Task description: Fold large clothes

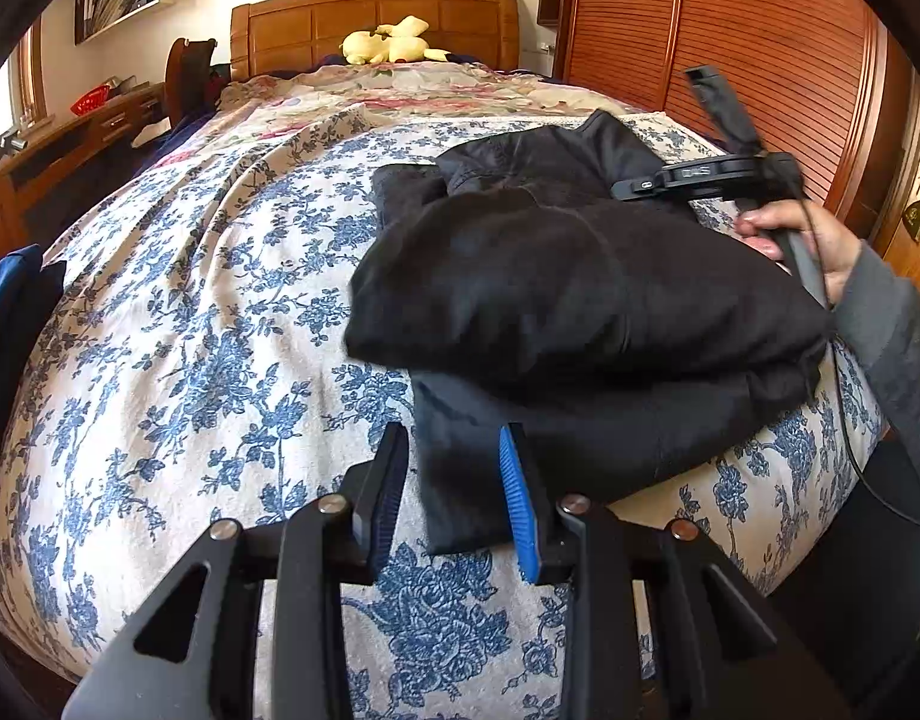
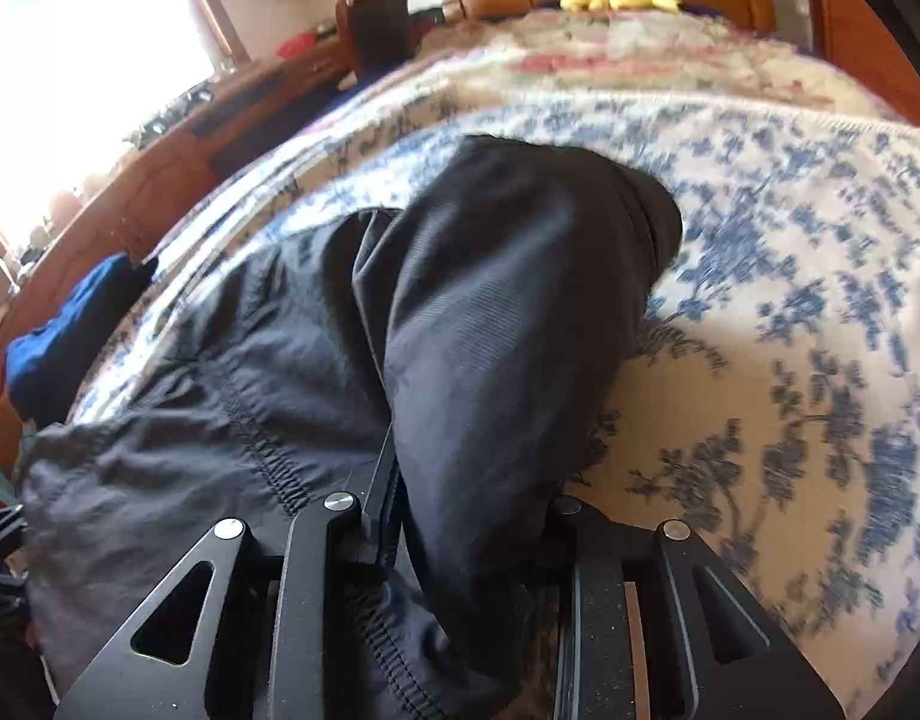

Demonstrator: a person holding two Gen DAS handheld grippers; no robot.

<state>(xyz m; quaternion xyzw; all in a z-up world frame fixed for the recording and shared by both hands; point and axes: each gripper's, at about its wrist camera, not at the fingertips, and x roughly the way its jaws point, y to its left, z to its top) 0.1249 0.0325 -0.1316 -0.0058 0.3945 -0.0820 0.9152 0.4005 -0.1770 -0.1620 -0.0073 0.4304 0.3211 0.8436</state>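
Blue-flowered bedspread (image 1: 208, 312) carries our black garment (image 1: 550, 294) – right gripper (image 2: 472, 516) clamps a fold at its right edge, nearer; left gripper (image 1: 454, 492) hangs part-open, empty, at the near hem.

A yellow plush toy (image 1: 394, 41) is lying far ahead of the hand-held gripper by the wooden headboard (image 1: 280, 30); a floral bedspread (image 1: 220, 300) is spreading beneath it.
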